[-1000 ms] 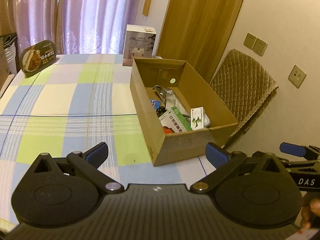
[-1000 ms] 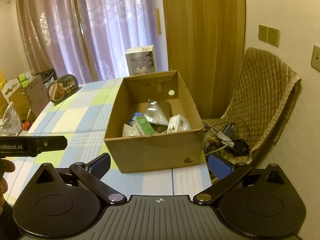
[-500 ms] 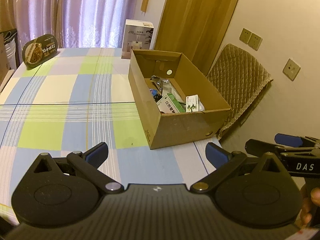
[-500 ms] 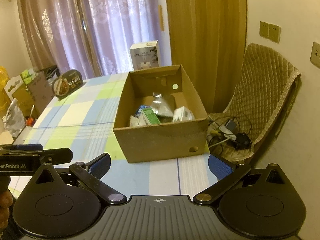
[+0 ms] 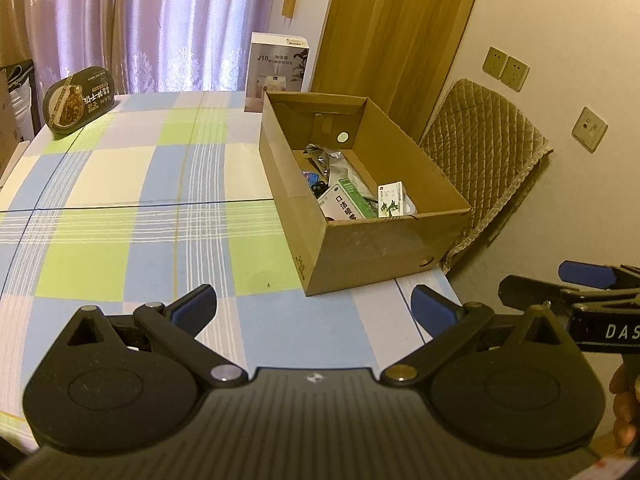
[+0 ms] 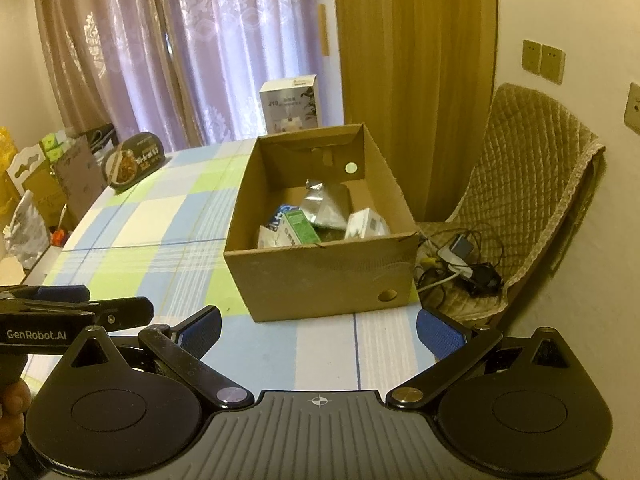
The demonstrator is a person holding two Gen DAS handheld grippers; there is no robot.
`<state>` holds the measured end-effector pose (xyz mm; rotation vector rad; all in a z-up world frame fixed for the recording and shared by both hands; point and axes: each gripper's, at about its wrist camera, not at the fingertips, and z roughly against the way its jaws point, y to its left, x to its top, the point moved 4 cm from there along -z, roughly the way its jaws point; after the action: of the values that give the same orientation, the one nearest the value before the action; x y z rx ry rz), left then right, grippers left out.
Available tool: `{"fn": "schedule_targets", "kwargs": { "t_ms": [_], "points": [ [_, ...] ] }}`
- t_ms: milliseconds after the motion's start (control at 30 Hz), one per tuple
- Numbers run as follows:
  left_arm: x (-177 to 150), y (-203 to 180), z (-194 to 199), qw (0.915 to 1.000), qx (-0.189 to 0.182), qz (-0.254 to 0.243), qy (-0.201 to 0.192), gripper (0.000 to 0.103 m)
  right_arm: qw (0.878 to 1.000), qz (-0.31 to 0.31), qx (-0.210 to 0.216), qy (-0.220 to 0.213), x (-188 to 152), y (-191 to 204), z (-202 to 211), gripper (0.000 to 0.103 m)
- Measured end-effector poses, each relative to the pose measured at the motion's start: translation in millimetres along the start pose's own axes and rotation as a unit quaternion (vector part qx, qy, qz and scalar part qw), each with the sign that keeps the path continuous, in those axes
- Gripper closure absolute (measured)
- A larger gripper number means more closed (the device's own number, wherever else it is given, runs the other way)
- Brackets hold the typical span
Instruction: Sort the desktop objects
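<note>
An open cardboard box (image 5: pixel 384 252) (image 6: pixel 320 276) stands on the checked tablecloth (image 5: pixel 120 216) near the table's right edge. Inside lie a green-and-white packet (image 5: pixel 347 202) (image 6: pixel 300 230), a small white carton (image 5: pixel 392 200) (image 6: pixel 366 224), a silver foil bag (image 6: pixel 326 202) and other small items. My left gripper (image 5: pixel 314 308) hovers open over the near table, empty. My right gripper (image 6: pixel 318 330) is open too, in front of the box, holding nothing. Each gripper shows at the edge of the other's view.
A white humidifier box (image 5: pixel 278 72) stands behind the cardboard box. A dark oval food tub (image 5: pixel 78 100) leans at the far left of the table. A quilted chair (image 6: pixel 532 200) with cables and a charger (image 6: pixel 460 256) sits right of the table.
Both grippers have drawn back from the box, which now looks smaller and farther away. Both stay open and empty.
</note>
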<state>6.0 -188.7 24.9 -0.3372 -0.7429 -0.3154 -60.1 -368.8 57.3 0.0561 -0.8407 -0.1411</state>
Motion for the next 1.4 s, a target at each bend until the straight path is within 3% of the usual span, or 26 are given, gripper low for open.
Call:
{"fn": "schedule_targets", "kwargs": {
  "t_ms": [1400],
  "points": [
    [-6.1,4.3,-12.8,0.9999,0.01,-0.003,0.006,0.001,1.0,-0.004,0.003,0.013,-3.3,3.6,-12.0,0.002]
  ]
}}
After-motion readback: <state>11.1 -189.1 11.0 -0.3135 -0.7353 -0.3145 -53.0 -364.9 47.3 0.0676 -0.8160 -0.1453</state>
